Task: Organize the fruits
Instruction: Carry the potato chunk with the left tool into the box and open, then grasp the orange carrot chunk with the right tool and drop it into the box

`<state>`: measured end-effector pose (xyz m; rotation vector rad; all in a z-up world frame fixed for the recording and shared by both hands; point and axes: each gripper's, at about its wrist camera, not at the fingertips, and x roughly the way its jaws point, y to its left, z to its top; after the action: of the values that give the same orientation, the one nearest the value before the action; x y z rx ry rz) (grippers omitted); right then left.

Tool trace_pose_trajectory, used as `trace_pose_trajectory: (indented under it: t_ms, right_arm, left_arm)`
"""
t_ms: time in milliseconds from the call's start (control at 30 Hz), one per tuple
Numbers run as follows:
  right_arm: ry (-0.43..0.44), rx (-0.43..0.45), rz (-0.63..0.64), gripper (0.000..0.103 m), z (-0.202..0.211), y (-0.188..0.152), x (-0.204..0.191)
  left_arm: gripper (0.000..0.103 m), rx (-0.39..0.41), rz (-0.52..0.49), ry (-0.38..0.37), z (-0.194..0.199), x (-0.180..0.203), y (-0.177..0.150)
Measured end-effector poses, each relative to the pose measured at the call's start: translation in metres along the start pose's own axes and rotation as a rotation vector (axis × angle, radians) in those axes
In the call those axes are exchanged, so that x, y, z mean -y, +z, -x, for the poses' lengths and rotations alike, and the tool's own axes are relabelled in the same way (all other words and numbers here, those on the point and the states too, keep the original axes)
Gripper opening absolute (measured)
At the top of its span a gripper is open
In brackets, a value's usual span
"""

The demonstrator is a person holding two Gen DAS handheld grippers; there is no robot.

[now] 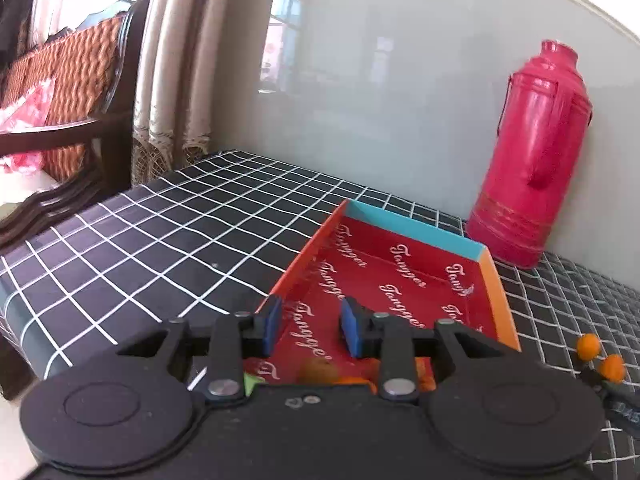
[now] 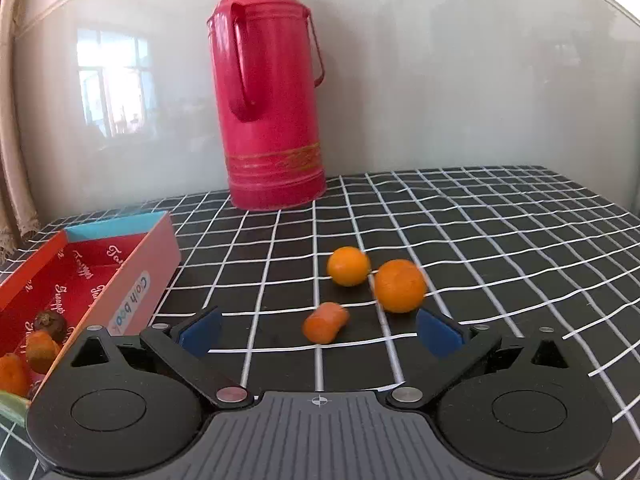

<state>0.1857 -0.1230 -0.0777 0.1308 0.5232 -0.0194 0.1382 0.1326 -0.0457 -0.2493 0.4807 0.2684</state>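
A shallow red box (image 1: 404, 276) printed "Tangger" lies on the checked tablecloth; it also shows at the left of the right wrist view (image 2: 80, 276). Fruits lie in its near end: orange ones (image 2: 40, 350) and a dark one (image 2: 50, 322). On the cloth lie two oranges (image 2: 348, 266) (image 2: 400, 286) and a small oblong orange fruit (image 2: 325, 322). My right gripper (image 2: 320, 334) is open wide, empty, just short of the oblong fruit. My left gripper (image 1: 308, 326) is open, empty, above the box's near end, over a blurred orange fruit (image 1: 318, 370).
A tall pink thermos (image 2: 272, 104) stands against the glossy wall behind the box; it also shows in the left wrist view (image 1: 532, 160). A wooden chair with an orange cushion (image 1: 68, 92) and a curtain (image 1: 176, 60) stand past the table's left edge.
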Motion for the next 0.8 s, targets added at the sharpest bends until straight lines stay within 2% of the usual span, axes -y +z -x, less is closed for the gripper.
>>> trace_pose_trajectory:
  t_ms: [100, 133, 167, 200, 233, 267, 333, 400, 500, 533, 633, 667, 733, 800]
  right_arm:
    - [-0.023, 0.0, 0.009, 0.102, -0.006, 0.0, -0.007]
    - [-0.033, 0.001, 0.013, 0.097, -0.008, 0.0, -0.008]
    - [-0.043, -0.001, 0.018, 0.09, -0.01, 0.001, -0.009]
    - [-0.044, -0.011, 0.021, 0.074, -0.012, 0.001, -0.009]
    - [-0.045, -0.025, 0.02, 0.061, -0.017, 0.001, -0.009]
    - [-0.047, -0.044, 0.011, 0.06, -0.021, 0.001, -0.008]
    - [-0.053, -0.072, -0.014, 0.06, -0.026, 0.0, -0.006]
    - [-0.04, -0.086, -0.032, 0.059, -0.03, 0.0, -0.004]
    - [-0.02, -0.09, -0.036, 0.047, -0.03, 0.0, -0.005]
    - [-0.022, -0.09, -0.032, 0.046, -0.031, 0.0, -0.006]
    - [-0.03, -0.093, -0.01, 0.044, -0.032, 0.001, -0.008]
    - [-0.032, -0.093, -0.004, 0.04, -0.032, 0.001, -0.009]
    - [-0.025, -0.092, 0.004, 0.021, -0.032, 0.002, -0.009]
    - [-0.016, -0.093, 0.012, 0.021, -0.032, 0.002, -0.009]
  left_arm:
    - [0.024, -0.003, 0.005, -0.035, 0.003, -0.007, 0.002]
    - [0.025, 0.005, 0.001, -0.041, 0.006, -0.008, 0.003]
    - [0.026, 0.018, -0.002, -0.047, 0.008, -0.009, 0.003]
    - [0.028, 0.031, -0.003, -0.049, 0.009, -0.011, 0.005]
    - [0.036, 0.051, -0.005, -0.034, 0.013, -0.012, 0.005]
    - [0.044, 0.069, -0.004, -0.02, 0.015, -0.013, 0.006]
    - [0.049, 0.098, 0.015, -0.006, 0.019, -0.018, 0.009]
    - [0.051, 0.108, 0.03, -0.007, 0.022, -0.023, 0.011]
    - [0.054, 0.115, 0.041, 0.007, 0.024, -0.029, 0.013]
    - [0.058, 0.116, 0.046, 0.014, 0.023, -0.03, 0.013]
    - [0.058, 0.117, 0.062, 0.028, 0.023, -0.036, 0.014]
    - [0.058, 0.118, 0.065, 0.031, 0.023, -0.037, 0.014]
    - [0.059, 0.12, 0.067, 0.039, 0.023, -0.04, 0.014]
    - [0.059, 0.12, 0.071, 0.043, 0.023, -0.042, 0.015]
